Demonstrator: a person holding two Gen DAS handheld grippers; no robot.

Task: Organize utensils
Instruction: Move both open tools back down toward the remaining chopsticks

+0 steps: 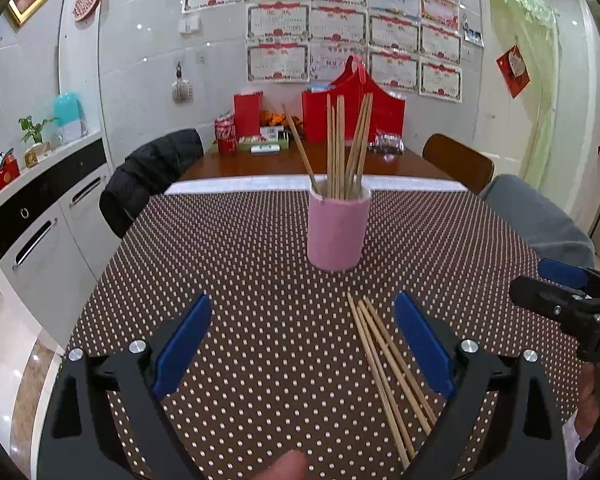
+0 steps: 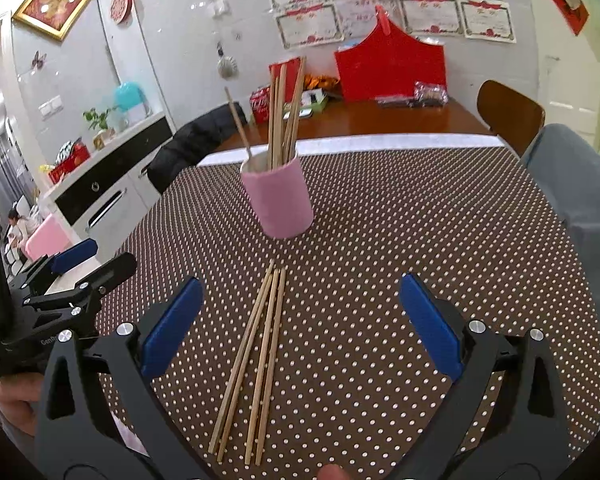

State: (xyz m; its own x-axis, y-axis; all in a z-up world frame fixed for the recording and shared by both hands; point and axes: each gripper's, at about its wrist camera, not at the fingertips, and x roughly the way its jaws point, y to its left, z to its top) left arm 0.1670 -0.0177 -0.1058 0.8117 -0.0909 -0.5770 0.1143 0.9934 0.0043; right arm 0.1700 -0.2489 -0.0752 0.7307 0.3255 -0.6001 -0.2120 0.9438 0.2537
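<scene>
A pink cup (image 1: 338,230) (image 2: 278,200) stands upright on the dotted tablecloth and holds several wooden chopsticks (image 1: 346,148) (image 2: 282,116). Several loose chopsticks (image 1: 388,372) (image 2: 254,360) lie flat in a bundle on the cloth, nearer than the cup. My left gripper (image 1: 302,320) is open above the cloth, with the bundle's far ends just inside its right finger. My right gripper (image 2: 300,304) is open too, the bundle lying between its fingers toward the left one. Each gripper shows at the edge of the other's view: the right gripper (image 1: 572,300), the left gripper (image 2: 64,280).
The brown dotted tablecloth (image 1: 240,260) (image 2: 400,220) covers the near part of a wooden table. Red boxes (image 1: 352,112) and packets stand at its far end by the wall. Chairs (image 1: 458,160) with jackets flank the table. A white cabinet (image 1: 40,208) runs along the left.
</scene>
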